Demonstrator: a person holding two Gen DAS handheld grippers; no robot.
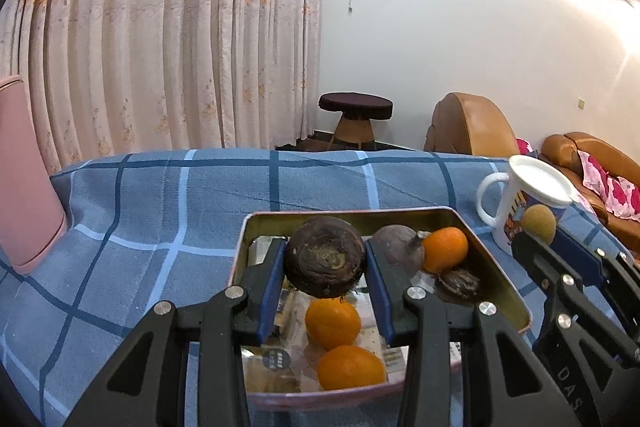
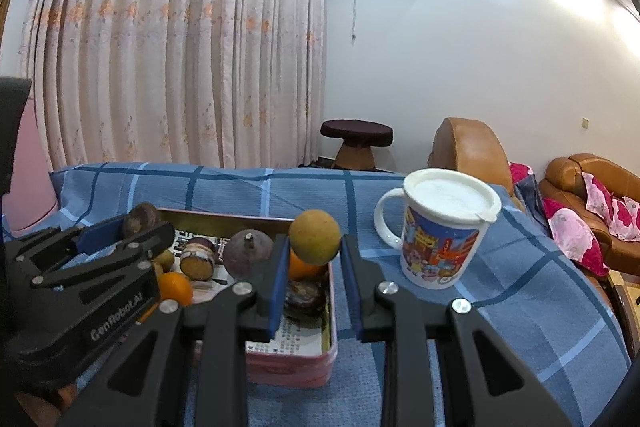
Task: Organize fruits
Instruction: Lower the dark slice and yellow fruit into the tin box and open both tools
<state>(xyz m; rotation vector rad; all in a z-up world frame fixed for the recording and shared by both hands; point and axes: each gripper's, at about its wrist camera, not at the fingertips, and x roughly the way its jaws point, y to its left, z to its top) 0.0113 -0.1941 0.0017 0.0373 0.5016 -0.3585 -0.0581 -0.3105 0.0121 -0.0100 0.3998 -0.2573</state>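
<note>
Left tongs (image 1: 325, 281) grip a dark round fruit (image 1: 325, 258) above the tin tray (image 1: 496, 251); right tongs (image 2: 314, 263), by my reading, clasp a yellow-green fruit (image 2: 315, 237) over the tray's right edge. Oranges (image 1: 333, 323) already lie inside; I judge sorting well underway, with both held fruits unplaced.

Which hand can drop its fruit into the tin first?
Probably the left. The left gripper holds its dark round fruit right over the tin; the right gripper holds its yellow-green fruit near the tin's edge.
</note>
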